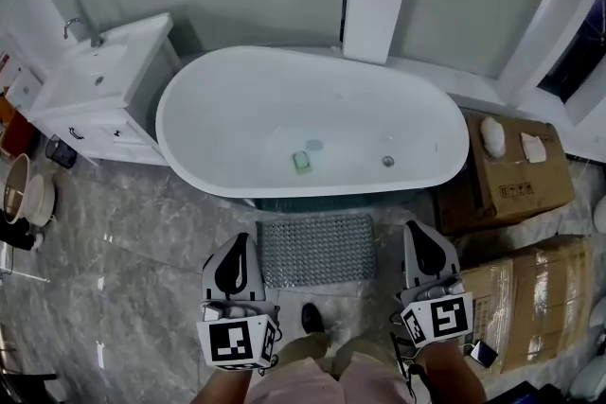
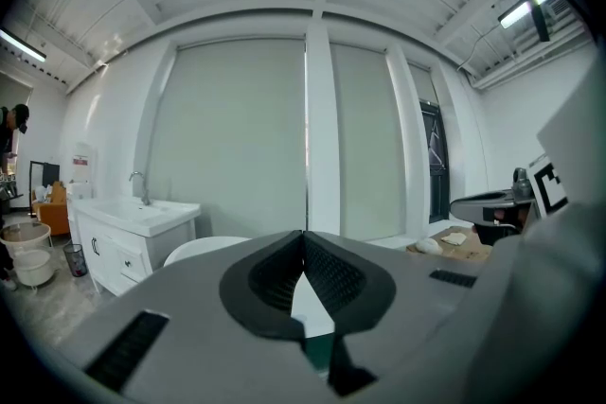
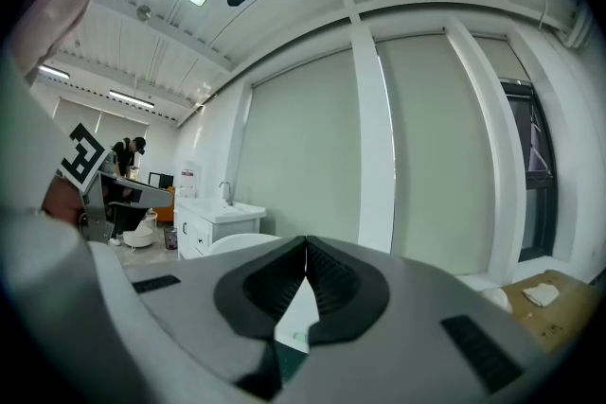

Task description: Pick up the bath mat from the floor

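Bath mat: I see the bath mat (image 1: 317, 250) only in the head view. It lies flat on the floor (image 1: 142, 241), a grey studded rectangle, its far edge along the foot of the bathtub (image 1: 189, 123).
Left gripper: the left gripper (image 1: 240, 243) shows in the head view just beside the mat's left edge. Its own view shows the jaws pressed together with nothing between them.
Right gripper: the right gripper (image 1: 418, 230) sits off the mat's right edge. Its own view shows the jaws closed and empty too.
Head view only: a small green item (image 1: 301, 162) on the tub bottom, the drain (image 1: 387, 161), and my dark shoe (image 1: 311, 317) near the mat's near edge.
Gripper views only: both look level over the tub towards the shaded windows and the ceiling lights, with no mat in sight. The right gripper view catches a person (image 3: 130, 152) standing far off at its left.
Edges: the mat's far side is hemmed in by the tub. Cardboard boxes (image 1: 516, 170) stand close on the right, just past the right gripper.
Open room: grey marble floor lies bare to the left of the mat, up to the white vanity cabinet (image 1: 104, 90) and the buckets (image 1: 24, 194).
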A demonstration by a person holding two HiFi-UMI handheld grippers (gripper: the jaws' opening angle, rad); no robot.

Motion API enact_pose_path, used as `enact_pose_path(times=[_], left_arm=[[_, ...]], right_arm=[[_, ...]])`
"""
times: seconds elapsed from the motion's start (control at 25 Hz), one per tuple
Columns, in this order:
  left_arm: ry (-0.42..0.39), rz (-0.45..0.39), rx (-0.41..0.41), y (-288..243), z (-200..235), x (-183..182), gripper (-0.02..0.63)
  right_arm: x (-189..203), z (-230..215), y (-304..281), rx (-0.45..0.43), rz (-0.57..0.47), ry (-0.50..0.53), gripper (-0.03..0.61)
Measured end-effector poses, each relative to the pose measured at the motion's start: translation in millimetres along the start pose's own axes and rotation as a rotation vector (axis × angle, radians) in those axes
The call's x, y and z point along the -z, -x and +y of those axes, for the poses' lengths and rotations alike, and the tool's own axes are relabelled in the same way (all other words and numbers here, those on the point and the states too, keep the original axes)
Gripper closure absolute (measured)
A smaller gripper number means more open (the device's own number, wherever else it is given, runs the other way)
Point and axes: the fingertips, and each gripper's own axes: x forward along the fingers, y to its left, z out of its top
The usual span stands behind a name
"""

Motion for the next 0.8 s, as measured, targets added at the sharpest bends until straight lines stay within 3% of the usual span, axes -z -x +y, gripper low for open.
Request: enact_pose_path(times=[0.52,0.8], left_arm=[[-0.029,-0.005,0.040,-33,9,-6,0.589],[-0.049,-0.050,0.047,-43,-1,-28,0.589]], right_arm=[[-18,0,-32,0.017,-0.050,-0.003,0.563],[-27,-8,-43,-0.013,-0.067,-0.001,0.563]])
